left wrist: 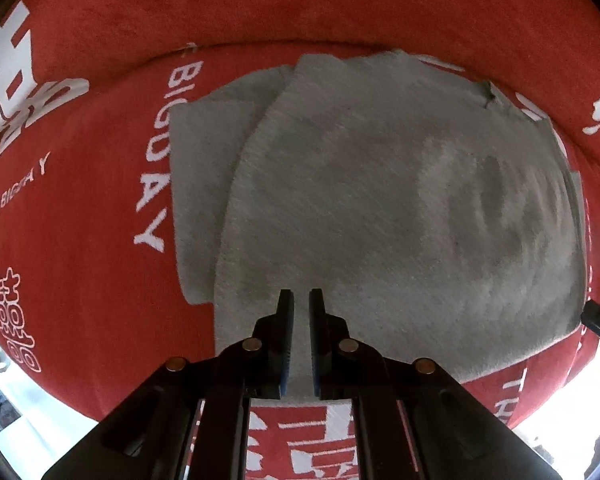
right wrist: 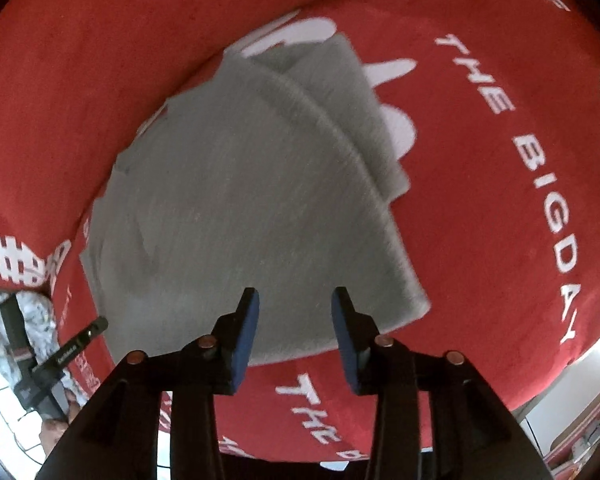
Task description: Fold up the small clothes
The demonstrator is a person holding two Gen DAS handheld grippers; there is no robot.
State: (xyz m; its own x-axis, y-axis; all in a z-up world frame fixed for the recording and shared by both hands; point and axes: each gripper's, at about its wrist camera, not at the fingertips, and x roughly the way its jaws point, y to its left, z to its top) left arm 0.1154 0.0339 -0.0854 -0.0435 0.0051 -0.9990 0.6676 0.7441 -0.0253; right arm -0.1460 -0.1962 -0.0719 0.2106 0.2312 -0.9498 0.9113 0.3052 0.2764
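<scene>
Left gripper [left wrist: 302, 300] closed, right gripper [right wrist: 295, 300] parted.

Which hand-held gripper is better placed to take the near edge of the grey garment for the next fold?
Probably the right hand-held gripper: its jaws stand apart, empty, above the grey garment near its front edge. The left hand-held gripper is nearly shut, holds nothing, and must open first.
</scene>
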